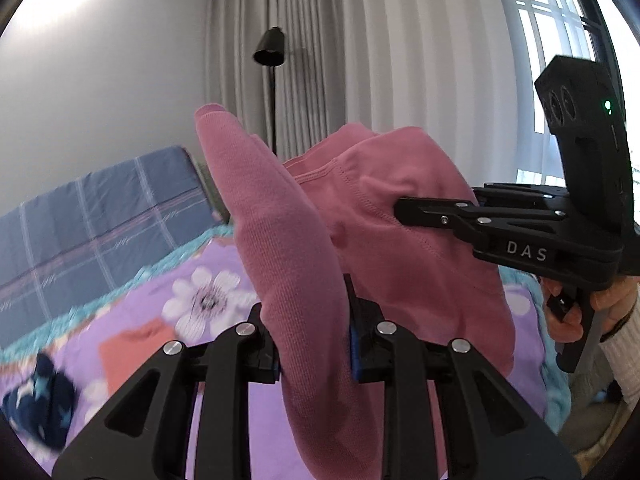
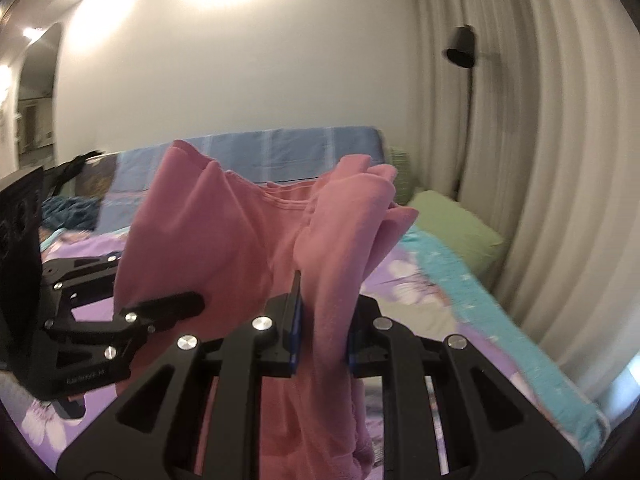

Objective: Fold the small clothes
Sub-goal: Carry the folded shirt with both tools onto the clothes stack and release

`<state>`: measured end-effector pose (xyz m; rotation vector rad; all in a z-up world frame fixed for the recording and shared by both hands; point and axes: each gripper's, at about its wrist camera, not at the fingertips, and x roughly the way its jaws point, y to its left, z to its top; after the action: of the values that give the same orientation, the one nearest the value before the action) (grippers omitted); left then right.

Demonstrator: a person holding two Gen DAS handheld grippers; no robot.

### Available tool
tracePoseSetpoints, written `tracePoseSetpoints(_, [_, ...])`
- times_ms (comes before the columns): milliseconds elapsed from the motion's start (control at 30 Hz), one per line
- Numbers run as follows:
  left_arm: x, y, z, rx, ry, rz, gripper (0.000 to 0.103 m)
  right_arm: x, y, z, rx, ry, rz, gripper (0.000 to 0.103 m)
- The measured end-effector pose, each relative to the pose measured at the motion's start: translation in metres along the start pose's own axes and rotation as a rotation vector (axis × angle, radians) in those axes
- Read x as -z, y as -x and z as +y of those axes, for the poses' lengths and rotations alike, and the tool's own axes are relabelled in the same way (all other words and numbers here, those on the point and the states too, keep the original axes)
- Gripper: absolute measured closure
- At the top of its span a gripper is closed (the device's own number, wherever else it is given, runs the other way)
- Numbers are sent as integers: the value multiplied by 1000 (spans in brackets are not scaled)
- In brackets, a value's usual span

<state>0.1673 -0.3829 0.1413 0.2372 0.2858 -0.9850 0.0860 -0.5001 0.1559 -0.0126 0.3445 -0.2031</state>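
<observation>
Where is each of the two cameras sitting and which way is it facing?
Left wrist: sits on the left gripper, faces the grey curtain; shows the right gripper and a hand.
Right wrist: sits on the right gripper, faces the white wall; shows the left gripper.
Shared: the pink knit garment clamped by both, the purple floral bedspread, the black floor lamp.

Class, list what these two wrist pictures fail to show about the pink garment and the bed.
- Pink garment: its lower part, cut off by the bottom edge behind the left tongs.
- Same in the right view, behind the right tongs.
- Dark blue cloth: blurred, kind unclear.
- Bedspread: middle hidden by the garment.
</observation>
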Motion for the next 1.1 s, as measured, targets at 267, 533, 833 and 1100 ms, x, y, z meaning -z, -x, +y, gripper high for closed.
tracePoseSetpoints(267, [-30,-102,1,9,15,64,79,-24,-72,-68,146,-47,41,87])
tracePoseSetpoints(533, [-7,-204,17,-66,30,203,74,3,-173,-110,224,-115,142,84])
tracePoseSetpoints(833, [118,-259,34,-145,51,397,22,136,-251,-136,355,-167,490,49])
tracePoseSetpoints(1100, [137,-248,15,-188,98,397,18,175,-243,-131,373,-233,432,45])
